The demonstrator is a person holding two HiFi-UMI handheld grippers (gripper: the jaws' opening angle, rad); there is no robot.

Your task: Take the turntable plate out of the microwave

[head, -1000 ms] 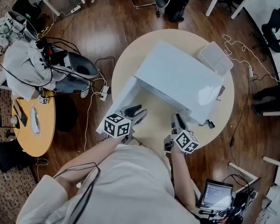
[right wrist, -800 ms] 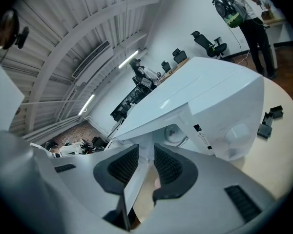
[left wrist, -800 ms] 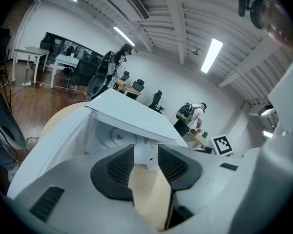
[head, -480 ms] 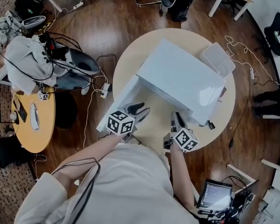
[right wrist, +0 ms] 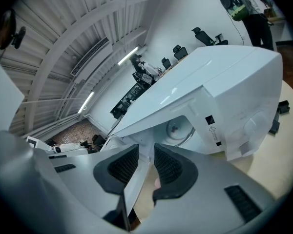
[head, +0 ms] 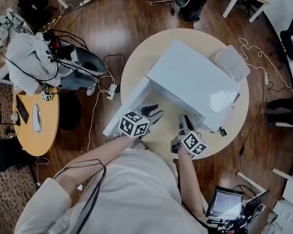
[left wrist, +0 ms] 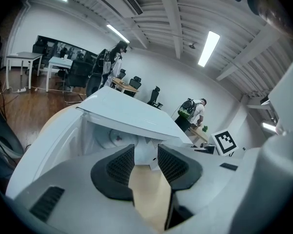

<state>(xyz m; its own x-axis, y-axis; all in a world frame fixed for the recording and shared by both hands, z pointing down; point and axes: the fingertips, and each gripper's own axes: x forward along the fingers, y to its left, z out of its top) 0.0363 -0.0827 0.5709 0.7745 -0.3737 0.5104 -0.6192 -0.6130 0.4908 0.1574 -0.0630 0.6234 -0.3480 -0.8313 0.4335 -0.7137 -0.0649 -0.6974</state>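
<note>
Your white box-shaped microwave (head: pixel 195 82) on the round beige table (head: pixel 136 67) has its door (head: pixel 129 104) swung open, so the way in is made. The round pale turntable plate (right wrist: pixel 179 128) lies inside the cavity, untouched. Your left gripper (head: pixel 154 112) and right gripper (head: pixel 185 121) hover before the opening, fingers apart and clamping nothing, so I judge that reaching in, gripping and lifting out are all left.

- Head view: high overhead, facing steeply down on the table (head: pixel 136 62) and microwave (head: pixel 195 82);
- gripper views: low, close, both facing the microwave's open front (all three share it).
</note>
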